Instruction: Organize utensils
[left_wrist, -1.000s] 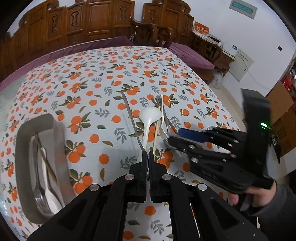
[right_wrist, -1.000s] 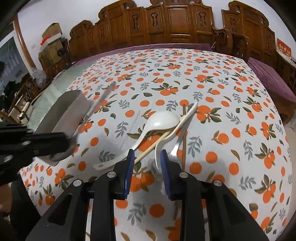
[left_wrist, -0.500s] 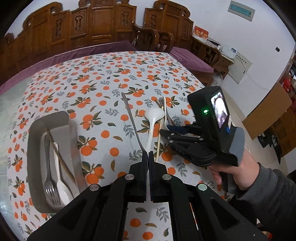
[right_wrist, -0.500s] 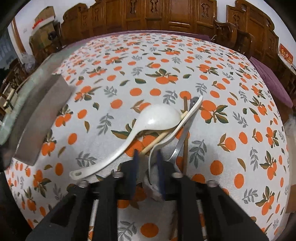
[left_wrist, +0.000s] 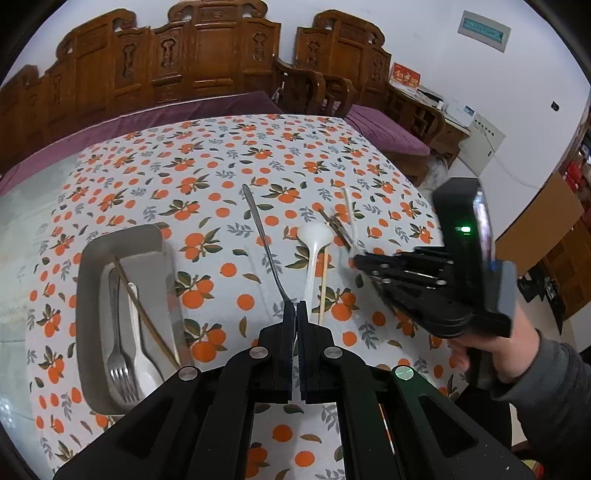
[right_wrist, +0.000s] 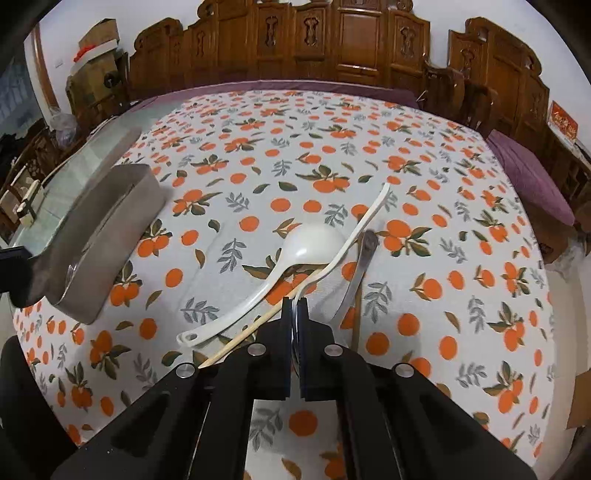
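Observation:
My left gripper (left_wrist: 296, 308) is shut on a metal utensil (left_wrist: 263, 236) whose long handle points away over the table. My right gripper (right_wrist: 294, 306) is shut on a white plastic spoon (right_wrist: 364, 221), lifted at an angle; it also shows in the left wrist view (left_wrist: 349, 218). A large white ladle (right_wrist: 284, 266) and a wooden chopstick (right_wrist: 258, 325) lie on the cloth, with a metal fork (right_wrist: 360, 266) and a dark chopstick beside them. The grey tray (left_wrist: 92, 266) at left holds a fork (left_wrist: 118, 354), a white spoon and a chopstick.
The table has an orange-patterned cloth (right_wrist: 443, 240). Carved wooden chairs (left_wrist: 207, 66) stand behind it. The tray also shows at the left of the right wrist view (right_wrist: 107, 236). The person's right hand (left_wrist: 491, 354) holds the right gripper at the table's right edge.
My right gripper closed on the white spoon and lifted it. My left gripper rose and pulled back with the metal utensil still in it.

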